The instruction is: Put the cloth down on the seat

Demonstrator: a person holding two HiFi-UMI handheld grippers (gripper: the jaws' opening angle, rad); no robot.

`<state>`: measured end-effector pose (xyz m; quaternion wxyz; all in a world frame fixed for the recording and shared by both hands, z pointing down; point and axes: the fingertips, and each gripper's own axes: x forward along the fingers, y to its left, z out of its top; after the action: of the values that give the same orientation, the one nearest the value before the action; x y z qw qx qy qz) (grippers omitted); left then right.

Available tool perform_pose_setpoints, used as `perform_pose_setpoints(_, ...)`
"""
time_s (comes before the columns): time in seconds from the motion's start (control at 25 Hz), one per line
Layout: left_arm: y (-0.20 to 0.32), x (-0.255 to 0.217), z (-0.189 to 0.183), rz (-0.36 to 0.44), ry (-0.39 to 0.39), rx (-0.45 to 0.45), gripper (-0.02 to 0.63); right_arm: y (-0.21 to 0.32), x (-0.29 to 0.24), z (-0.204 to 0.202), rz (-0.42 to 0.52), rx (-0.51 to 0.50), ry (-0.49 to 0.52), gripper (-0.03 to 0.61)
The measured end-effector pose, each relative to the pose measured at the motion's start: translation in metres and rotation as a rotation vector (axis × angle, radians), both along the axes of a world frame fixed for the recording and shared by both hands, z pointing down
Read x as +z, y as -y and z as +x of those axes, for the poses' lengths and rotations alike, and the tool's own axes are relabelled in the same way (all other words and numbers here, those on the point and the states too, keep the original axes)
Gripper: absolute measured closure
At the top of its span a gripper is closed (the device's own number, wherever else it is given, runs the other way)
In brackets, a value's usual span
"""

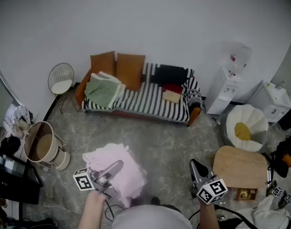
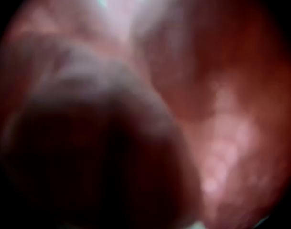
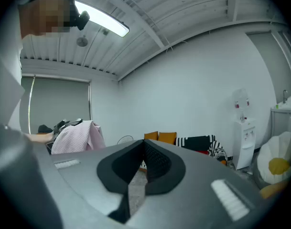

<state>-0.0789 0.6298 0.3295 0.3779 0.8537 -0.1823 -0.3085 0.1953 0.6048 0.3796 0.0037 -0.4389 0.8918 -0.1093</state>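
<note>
The pink cloth (image 1: 132, 174), judged soft, light and limp, is pinched at a bunched fold by the left gripper (image 1: 118, 166); the right gripper (image 1: 195, 166) is closed, empty.

No words, numbers or brand names can be read anywhere. The left cube (image 1: 83, 179) and right cube (image 1: 212, 190) carry only black-and-white square patterns. The red marks on the water dispenser (image 1: 233, 59) are too small to read.
</note>
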Motion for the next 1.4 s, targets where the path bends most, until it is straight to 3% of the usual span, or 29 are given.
perform_pose_setpoints(0.84,0.017,0.004,-0.022,0.006,-0.001,0.038,0.509,0.012,0.0,-0.029,0.001,0.011,0.012,0.583)
perform_pose_setpoints(1.4,0.024,0.005,-0.068,0.001,0.013,0.109,0.514,0.014,0.001,-0.1,0.015,0.001,-0.011,0.583)
